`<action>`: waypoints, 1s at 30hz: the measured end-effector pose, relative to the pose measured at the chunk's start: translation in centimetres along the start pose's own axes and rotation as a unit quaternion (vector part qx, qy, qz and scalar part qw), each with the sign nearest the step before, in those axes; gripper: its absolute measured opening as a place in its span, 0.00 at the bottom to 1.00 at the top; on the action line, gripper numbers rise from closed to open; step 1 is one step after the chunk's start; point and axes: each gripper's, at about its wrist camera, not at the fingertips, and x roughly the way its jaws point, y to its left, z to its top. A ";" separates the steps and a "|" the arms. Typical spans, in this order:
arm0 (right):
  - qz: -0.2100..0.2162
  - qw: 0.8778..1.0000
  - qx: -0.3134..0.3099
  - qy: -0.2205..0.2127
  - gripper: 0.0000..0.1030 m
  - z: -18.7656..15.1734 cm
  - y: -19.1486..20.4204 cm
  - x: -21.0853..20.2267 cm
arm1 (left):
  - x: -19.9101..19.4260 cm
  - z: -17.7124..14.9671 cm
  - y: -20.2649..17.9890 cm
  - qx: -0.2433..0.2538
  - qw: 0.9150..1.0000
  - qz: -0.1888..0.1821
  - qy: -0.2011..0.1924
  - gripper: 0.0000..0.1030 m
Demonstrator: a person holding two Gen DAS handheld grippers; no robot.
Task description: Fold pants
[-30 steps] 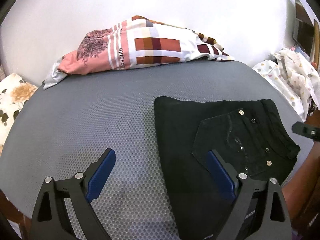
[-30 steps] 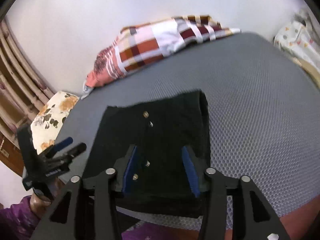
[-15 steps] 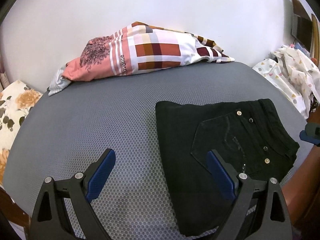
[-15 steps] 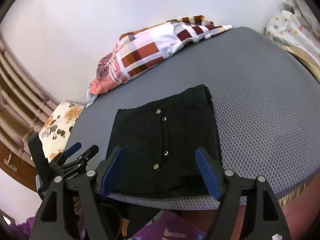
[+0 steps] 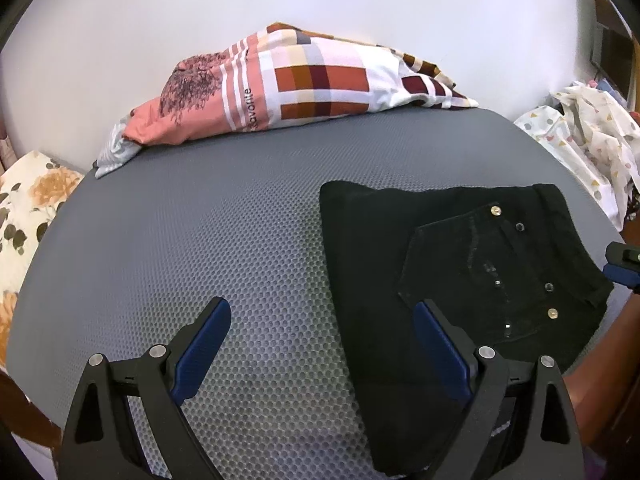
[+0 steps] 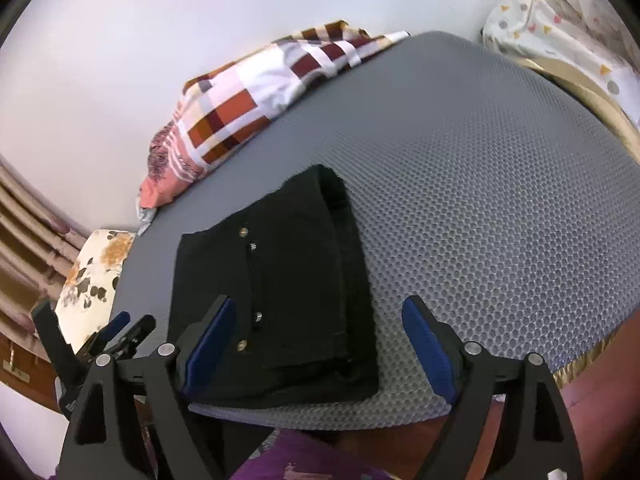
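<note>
**Status: fold complete, both tongs released**

As far as both wrist views show, the black denim pants (image 5: 460,276) already lie folded into a compact flat rectangle, riveted back pocket uppermost, so the folding work appears essentially done; at most a final squaring of the edges remains

**Location of the pants**
- The pants rest on the grey honeycomb-textured mat (image 5: 200,240) covering the tabletop, near its front edge
- A pink and checked patterned cloth bundle (image 5: 288,88) lies well apart along the far edge, against the wall

**Left tongs**
- The left tongs (image 5: 322,338) stand wide apart and hold nothing
- One blue pad sits over bare mat; the other sits above the near part of the pants
- The left edge of the pants falls between the jaws; contact cannot be confirmed

**Right tongs**
- The right tongs (image 6: 316,336) have just been opening and now stand wide, gripping nothing
- The near right corner of the pants (image 6: 280,300) lies between the jaws, but neither pad presses on it
</note>
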 end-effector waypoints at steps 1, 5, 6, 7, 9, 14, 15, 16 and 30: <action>-0.003 1.000 -0.001 0.004 0.81 0.1 -0.2 0.3 | 0.3 0.1 0.2 -0.001 1.000 -0.001 0.005 0.90; -0.006 1.000 -0.011 0.020 0.81 1.2 -0.6 1.9 | 2.1 0.2 1.1 -0.012 0.998 -0.044 0.039 0.90; -0.009 0.999 -0.016 0.026 0.81 1.5 -0.6 2.5 | 2.8 0.2 1.3 -0.016 0.997 -0.061 0.053 0.90; -0.012 0.999 -0.021 0.030 0.81 1.8 -0.7 2.9 | 3.5 0.3 1.5 -0.019 0.994 -0.078 0.068 0.90; -0.013 0.999 -0.030 0.044 0.81 2.4 -0.9 4.1 | 4.7 0.3 1.7 -0.023 0.988 -0.117 0.094 0.90; 0.029 0.996 -0.039 0.079 0.81 3.3 -1.3 6.3 | 7.1 0.6 2.4 -0.054 0.954 -0.265 0.132 0.90; 0.041 0.994 -0.044 0.088 0.80 3.5 -1.2 6.7 | 7.4 0.9 2.4 -0.051 0.952 -0.272 0.129 0.90; 0.052 0.993 -0.047 0.097 0.80 3.7 -1.1 6.9 | 7.6 1.2 2.2 -0.046 0.950 -0.279 0.132 0.90; 0.108 0.974 -0.093 0.178 0.46 4.5 -0.9 8.4 | 8.6 3.0 1.6 0.044 0.920 -0.349 0.174 0.76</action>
